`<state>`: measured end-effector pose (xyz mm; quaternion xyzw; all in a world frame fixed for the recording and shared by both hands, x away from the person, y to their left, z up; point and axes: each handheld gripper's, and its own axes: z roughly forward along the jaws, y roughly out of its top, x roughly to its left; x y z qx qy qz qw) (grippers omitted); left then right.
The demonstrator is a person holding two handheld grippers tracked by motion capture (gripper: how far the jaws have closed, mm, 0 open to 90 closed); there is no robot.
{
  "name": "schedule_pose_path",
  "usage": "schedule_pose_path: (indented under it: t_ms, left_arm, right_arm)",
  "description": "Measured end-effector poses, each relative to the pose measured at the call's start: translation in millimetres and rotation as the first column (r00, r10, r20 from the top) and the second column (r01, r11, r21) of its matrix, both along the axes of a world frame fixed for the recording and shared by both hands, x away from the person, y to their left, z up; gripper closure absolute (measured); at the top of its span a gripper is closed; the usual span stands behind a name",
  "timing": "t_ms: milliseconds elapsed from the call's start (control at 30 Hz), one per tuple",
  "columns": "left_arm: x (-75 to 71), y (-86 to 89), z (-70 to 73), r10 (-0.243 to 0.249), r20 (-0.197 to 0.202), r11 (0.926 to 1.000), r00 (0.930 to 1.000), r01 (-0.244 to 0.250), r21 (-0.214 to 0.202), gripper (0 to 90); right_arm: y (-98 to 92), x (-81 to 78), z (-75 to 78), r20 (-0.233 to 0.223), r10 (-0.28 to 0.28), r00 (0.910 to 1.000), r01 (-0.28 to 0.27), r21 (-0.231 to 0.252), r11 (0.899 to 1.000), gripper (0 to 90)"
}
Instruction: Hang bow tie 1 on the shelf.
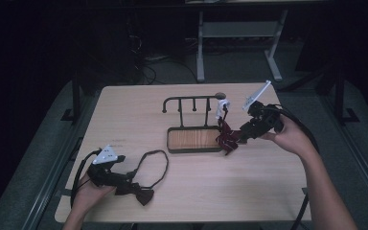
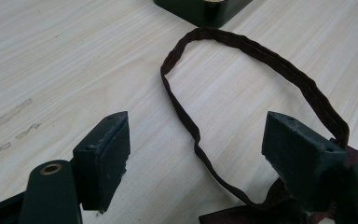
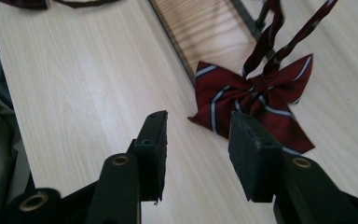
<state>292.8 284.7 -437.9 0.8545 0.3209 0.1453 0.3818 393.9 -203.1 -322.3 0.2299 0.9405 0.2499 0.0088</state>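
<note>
My right black two-jaw claw [image 3: 198, 140] stands about half open with nothing between the pads, the dark red bow tie with pale stripes [image 3: 256, 100] lying just past the tips, its strap running up to the dark metal peg rack with a wooden tray base [image 1: 194, 139]. My left black claw [image 2: 196, 154] is wide open and grips nothing, its right-hand jaw over the plain dark brown bow tie [image 1: 141, 194], whose strap loop [image 2: 242, 93] lies between the jaws. Pale wooden tabletop [image 1: 249, 187], dark room, grey table frame [image 1: 239, 33] behind.

Black two-jaw gripper [image 1: 116, 178] with grey three-cornered plate, black cable
</note>
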Motion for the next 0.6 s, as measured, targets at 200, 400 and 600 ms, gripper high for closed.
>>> schedule_pose_path:
  t_ms: [200, 400, 600]
  left_arm:
    - [-0.1, -1.4, -1.4, -0.002, -0.010, 1.0000, 1.0000, 0.002, 0.000, 23.9]
    - [0.1, -1.1, -1.6, -0.005, -0.014, 0.9999, 0.9999, 0.005, 0.009, 23.9]
    - [0.1, -1.8, -2.2, -0.006, -0.014, 0.9999, 0.9999, 0.006, 0.016, 23.9]
  right_arm:
    - [-7.2, -7.9, -11.6, -0.003, 0.007, 1.0000, -0.007, 0.010, 1.000, 54.9]
    - [-12.4, -14.3, -21.0, -0.008, 0.007, 0.9999, -0.007, 0.025, 1.000, 53.4]
    - [-15.7, -22.2, -33.0, -0.012, 0.004, 0.9999, -0.004, 0.032, 0.999, 51.8]
